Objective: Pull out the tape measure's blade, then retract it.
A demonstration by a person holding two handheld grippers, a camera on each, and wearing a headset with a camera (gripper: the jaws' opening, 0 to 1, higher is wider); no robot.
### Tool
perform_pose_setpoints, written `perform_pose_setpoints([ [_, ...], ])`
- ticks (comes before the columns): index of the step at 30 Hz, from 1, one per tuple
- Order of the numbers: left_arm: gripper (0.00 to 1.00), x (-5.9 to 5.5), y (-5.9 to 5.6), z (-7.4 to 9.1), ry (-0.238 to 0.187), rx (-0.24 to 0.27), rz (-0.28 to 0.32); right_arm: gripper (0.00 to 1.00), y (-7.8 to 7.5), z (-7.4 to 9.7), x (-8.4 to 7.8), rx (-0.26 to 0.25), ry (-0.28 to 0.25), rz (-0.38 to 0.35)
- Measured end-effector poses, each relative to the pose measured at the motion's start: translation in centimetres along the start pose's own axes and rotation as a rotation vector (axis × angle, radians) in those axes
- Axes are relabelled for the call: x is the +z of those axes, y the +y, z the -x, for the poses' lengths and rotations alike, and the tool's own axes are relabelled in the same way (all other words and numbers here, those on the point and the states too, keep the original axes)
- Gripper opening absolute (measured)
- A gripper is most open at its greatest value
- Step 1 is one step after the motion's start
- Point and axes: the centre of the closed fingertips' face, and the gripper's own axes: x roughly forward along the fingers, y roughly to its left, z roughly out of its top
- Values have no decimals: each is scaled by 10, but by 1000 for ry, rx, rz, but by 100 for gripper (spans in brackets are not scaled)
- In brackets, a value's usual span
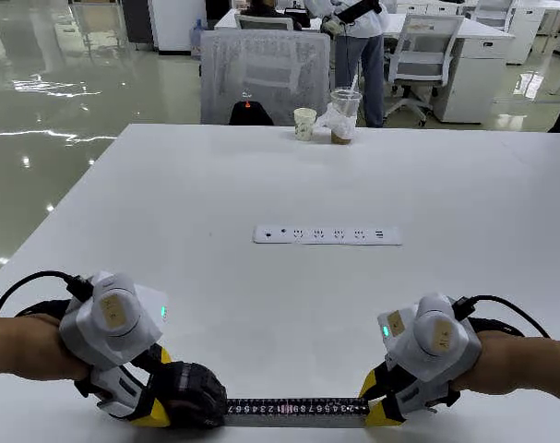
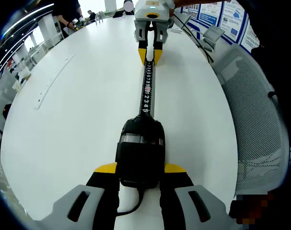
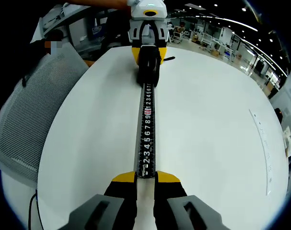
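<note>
Nearest the person, at the front edge of the white counter (image 1: 261,185), the left hand-held gripper (image 2: 141,168) is clamped on the black tape measure case (image 2: 140,151), its yellow-tipped jaws pressing the case's two sides. The blade (image 3: 147,124) comes out of the case and stretches straight across to the right hand-held gripper (image 3: 146,178), whose jaws are closed on the blade's tip. The pull-out therefore looks well under way or possibly finished. A run of printed scale is exposed between the two grippers, but I cannot tell how much more blade is wanted. The retraction is left to do. Farther off lies a white power strip (image 1: 327,235), and near the far edge stand a paper cup (image 1: 304,123) and a clear plastic cup (image 1: 344,109).
</note>
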Motion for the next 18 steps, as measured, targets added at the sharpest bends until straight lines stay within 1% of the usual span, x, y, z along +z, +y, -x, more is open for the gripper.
perform_pose_setpoints([
  [18,26,1,0,0,6,-2,3,8,2,13,-28,0,37,-15],
])
